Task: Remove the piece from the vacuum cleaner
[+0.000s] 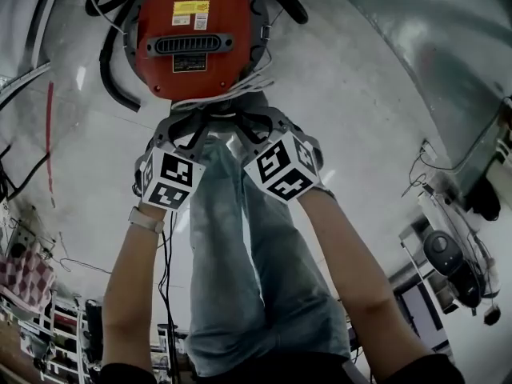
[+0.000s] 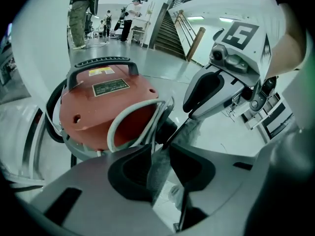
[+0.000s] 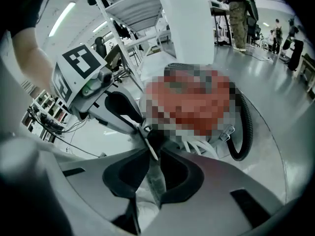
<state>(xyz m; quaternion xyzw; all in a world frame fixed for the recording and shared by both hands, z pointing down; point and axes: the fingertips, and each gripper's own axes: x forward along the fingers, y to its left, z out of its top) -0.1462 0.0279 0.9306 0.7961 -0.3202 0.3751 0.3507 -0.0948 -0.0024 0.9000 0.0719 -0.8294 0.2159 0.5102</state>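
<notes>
Your left gripper (image 1: 197, 133) is pressed together on a fabric piece (image 2: 157, 167). This is a strip of grey woven cloth that stands on edge between the pads and runs forward past the tips. The vacuum cleaner (image 1: 188, 34) lies dead ahead of the tips, its red body just beyond them. As far as you can judge, the strip's long axis runs from the machine's near edge back toward you. Any pull to free the strip therefore has to come straight back along that line, not sideways.

Your right gripper (image 1: 251, 131) sits just beside the left one, tips almost meeting. It too is clamped on a thin strip of the same grey cloth. Neither hand is nearer, since both reach the machine's near edge together.

The head view gives you the layout. The two tools converge under the red body, white cords (image 1: 240, 94) are bunched at that edge, and a black hose (image 1: 108, 62) loops round the left side. It does not show the pinch, and you cannot tell there whether the bluish cloth between your forearms is the piece or your own trousers. Only the gripper views show the cloth between the pads. The left gripper view also shows the carry handle (image 2: 101, 64) on top.
</notes>
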